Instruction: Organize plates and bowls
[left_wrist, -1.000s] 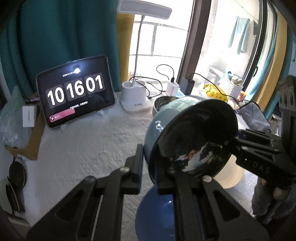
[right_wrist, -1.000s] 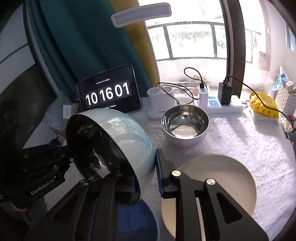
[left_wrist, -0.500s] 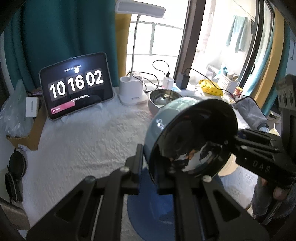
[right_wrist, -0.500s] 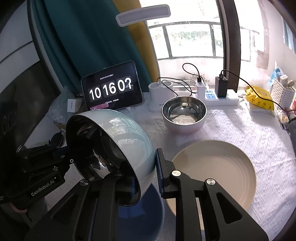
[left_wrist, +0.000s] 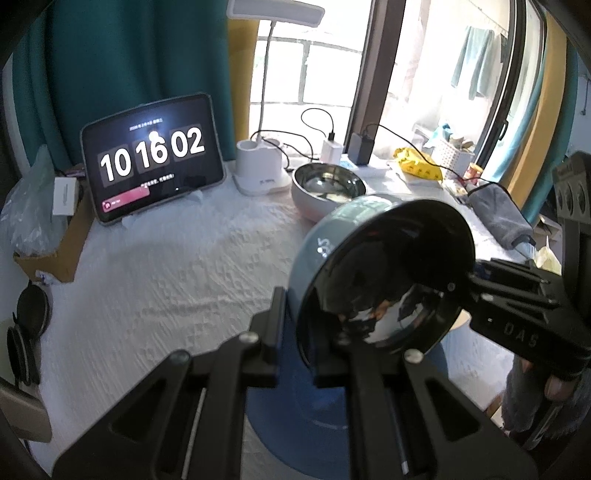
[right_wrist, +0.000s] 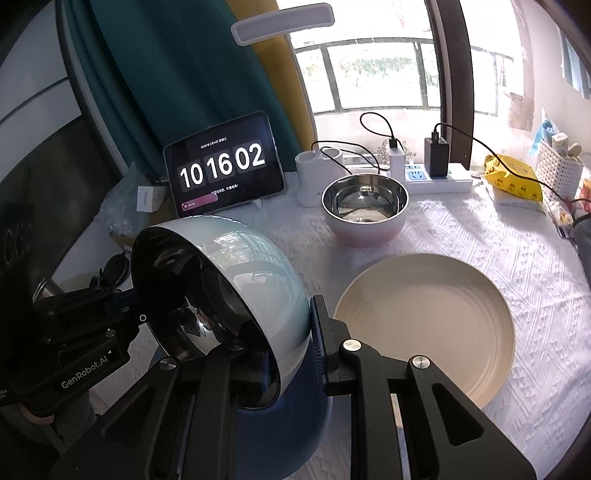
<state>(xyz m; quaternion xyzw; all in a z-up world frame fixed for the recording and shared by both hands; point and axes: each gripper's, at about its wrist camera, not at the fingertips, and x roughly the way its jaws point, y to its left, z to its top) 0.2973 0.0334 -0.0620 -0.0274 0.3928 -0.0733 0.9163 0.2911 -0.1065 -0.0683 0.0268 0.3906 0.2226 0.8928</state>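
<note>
Nearest, both tools grip one pale blue bowl (right_wrist: 236, 280), tilted on its side with its steel-lined mouth toward the left: the right hand-held gripper (right_wrist: 291, 354) is clamped across its rim, and the left hand-held gripper (left_wrist: 295, 343) is clamped on the opposite rim. The bowl hangs just above a blue plate (right_wrist: 295, 432) lying at the table's (right_wrist: 480, 240) near edge. Beside that, to the right, lies a cream plate (right_wrist: 424, 325). Farther back stands a steel-lined pink bowl (right_wrist: 364, 210), and behind it a tablet (right_wrist: 223, 164) showing a clock and a white lamp base (right_wrist: 317, 173) line the far edge.
</note>
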